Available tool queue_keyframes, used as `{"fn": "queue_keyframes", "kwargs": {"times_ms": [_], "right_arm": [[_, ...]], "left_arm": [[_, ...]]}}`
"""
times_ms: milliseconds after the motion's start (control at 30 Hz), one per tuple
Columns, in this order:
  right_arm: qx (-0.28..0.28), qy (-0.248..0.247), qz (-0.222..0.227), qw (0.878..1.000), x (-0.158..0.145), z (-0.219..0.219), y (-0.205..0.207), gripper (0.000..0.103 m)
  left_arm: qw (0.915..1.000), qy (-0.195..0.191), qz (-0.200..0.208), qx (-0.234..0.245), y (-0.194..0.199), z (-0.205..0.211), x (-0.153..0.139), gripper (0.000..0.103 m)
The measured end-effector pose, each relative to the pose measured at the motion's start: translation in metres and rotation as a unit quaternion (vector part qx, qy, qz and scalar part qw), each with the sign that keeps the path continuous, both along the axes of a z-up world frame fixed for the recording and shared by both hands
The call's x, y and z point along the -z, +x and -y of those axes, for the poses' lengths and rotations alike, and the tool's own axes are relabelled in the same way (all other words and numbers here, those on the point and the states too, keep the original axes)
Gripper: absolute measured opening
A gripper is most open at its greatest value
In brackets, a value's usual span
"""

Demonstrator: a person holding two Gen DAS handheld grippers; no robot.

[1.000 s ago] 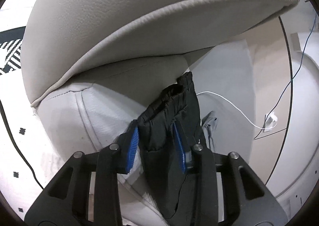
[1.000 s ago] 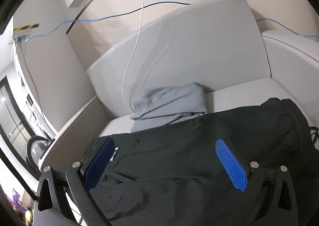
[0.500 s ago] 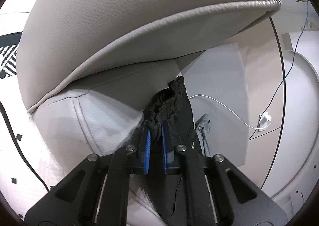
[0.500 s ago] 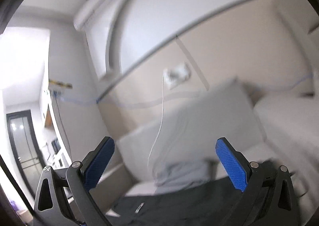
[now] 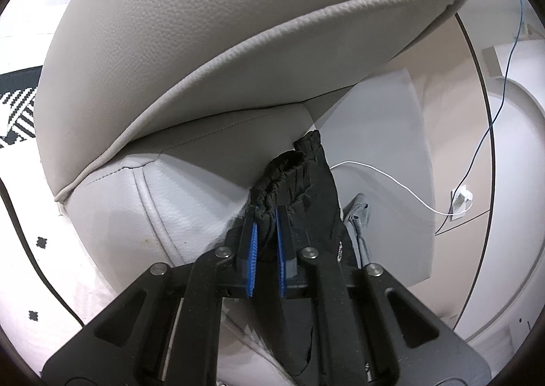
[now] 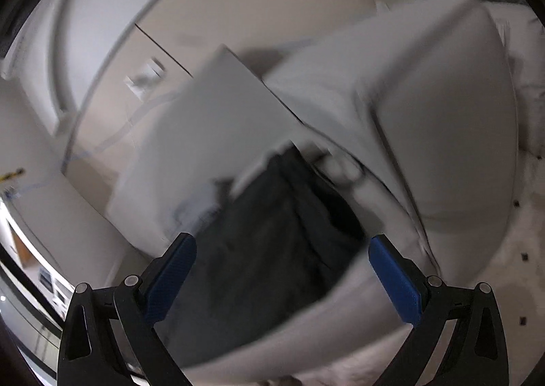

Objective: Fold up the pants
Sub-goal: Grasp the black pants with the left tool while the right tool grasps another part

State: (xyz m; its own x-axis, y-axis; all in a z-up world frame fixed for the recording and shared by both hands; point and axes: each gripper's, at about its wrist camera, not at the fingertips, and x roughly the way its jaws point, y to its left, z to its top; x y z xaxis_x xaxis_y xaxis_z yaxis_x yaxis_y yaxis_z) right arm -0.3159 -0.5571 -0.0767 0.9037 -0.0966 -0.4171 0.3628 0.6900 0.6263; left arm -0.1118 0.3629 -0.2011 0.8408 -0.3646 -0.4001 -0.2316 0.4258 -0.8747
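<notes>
Over on the left, the left gripper (image 5: 265, 232) has its blue fingers (image 5: 252, 243) drawn nearly together, pinching a gathered bunch of the black pants (image 5: 299, 188) between them. The elastic waistband (image 5: 289, 164) stands up just past the fingertips, crumpled, and the rest of the cloth hangs down between and below the fingers. Left of the fingers and beyond them is the pale leather sofa (image 5: 143, 202), with a big cushion (image 5: 238, 28) bulging overhead. Just right of the pants a bit of grey garment (image 5: 357, 212) shows, touching the black cloth. Farther right a thin white cable (image 5: 391, 181) runs to a wall socket (image 5: 461, 198), and a blue wire (image 5: 504, 79) drops down the wall beside it.

On the right, the right gripper (image 6: 282, 270) has its fingers (image 6: 395, 283) spread wide, with nothing between them that they touch. That view is blurred. The pants (image 6: 272, 243) lie ahead of and between the open fingers, a dark heap on the sofa seat (image 6: 340, 318). Beyond the fingertips stands a flat grey back cushion (image 6: 211, 134), and right of the fingers a rounded armrest (image 6: 442, 130).
</notes>
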Motion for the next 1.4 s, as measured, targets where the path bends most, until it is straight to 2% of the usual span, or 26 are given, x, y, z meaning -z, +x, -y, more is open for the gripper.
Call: {"fn": "queue_keyframes", "kwargs": {"times_ms": [67, 167, 267, 367, 567, 733, 833, 933, 967, 1000, 1033, 1067, 1100, 1133, 1200, 1267, 1400], "right_arm": [[-0.004, 0.004, -0.012, 1.0, 0.026, -0.003, 0.005, 0.1], [-0.01, -0.002, -0.017, 1.0, 0.052, -0.009, 0.023, 0.084], [-0.005, -0.008, -0.012, 1.0, 0.076, -0.011, 0.03, 0.083], [0.017, -0.009, 0.0, 1.0, 0.091, -0.006, 0.037, 0.075], [0.035, 0.022, 0.016, 0.999, 0.109, 0.01, 0.047, 0.073], [0.049, 0.018, 0.04, 0.998, 0.104, 0.016, 0.05, 0.073], [0.055, 0.022, 0.053, 0.997, 0.103, 0.016, 0.057, 0.087], [0.051, 0.024, 0.05, 0.997, 0.101, 0.017, 0.061, 0.087], [0.05, 0.029, 0.048, 0.997, 0.101, 0.019, 0.061, 0.077], [0.054, 0.037, 0.043, 0.997, 0.102, 0.021, 0.062, 0.045], [0.053, 0.05, 0.037, 0.997, 0.105, 0.024, 0.063, 0.029], [0.048, 0.075, 0.028, 0.996, 0.111, 0.029, 0.065, 0.021], [0.05, 0.101, 0.037, 0.993, 0.118, 0.032, 0.064, 0.02], [0.05, 0.104, 0.042, 0.992, 0.119, 0.032, 0.063, 0.019], [0.042, 0.087, 0.026, 0.995, 0.114, 0.028, 0.066, 0.013], [0.037, 0.073, 0.023, 0.996, 0.105, 0.021, 0.064, 0.011], [0.034, 0.073, 0.038, 0.996, 0.086, 0.014, 0.052, 0.011]], "left_arm": [[1.0, 0.001, -0.003, 0.0, 0.0, 0.0, 0.001, 0.007], [1.0, 0.006, -0.005, 0.001, 0.0, -0.001, 0.0, 0.007], [0.9998, 0.018, -0.005, 0.004, 0.002, -0.001, -0.001, 0.007], [0.9997, 0.023, -0.007, 0.004, 0.004, 0.001, -0.002, 0.007], [0.9996, 0.028, -0.009, 0.003, 0.006, 0.002, 0.0, 0.007], [0.9994, 0.033, -0.008, 0.005, 0.006, 0.003, -0.001, 0.007], [0.9994, 0.035, -0.009, 0.005, 0.007, 0.003, -0.002, 0.007], [0.9992, 0.037, -0.01, 0.007, 0.007, 0.002, -0.002, 0.007], [0.9992, 0.039, -0.011, 0.007, 0.008, 0.002, -0.002, 0.007], [0.999, 0.042, -0.013, 0.009, 0.009, 0.002, -0.003, 0.007], [0.9988, 0.045, -0.014, 0.01, 0.009, 0.002, -0.003, 0.007], [0.9987, 0.048, -0.014, 0.012, 0.01, 0.003, -0.004, 0.007], [0.9986, 0.05, -0.011, 0.014, 0.01, 0.003, -0.006, 0.006], [0.9985, 0.053, -0.009, 0.014, 0.01, 0.004, -0.008, 0.006], [0.9982, 0.057, -0.005, 0.015, 0.01, 0.005, -0.012, 0.005], [0.9987, 0.048, 0.004, 0.016, 0.01, 0.004, -0.014, 0.005], [0.9988, 0.039, 0.024, 0.018, 0.003, 0.001, -0.022, 0.005]]}}
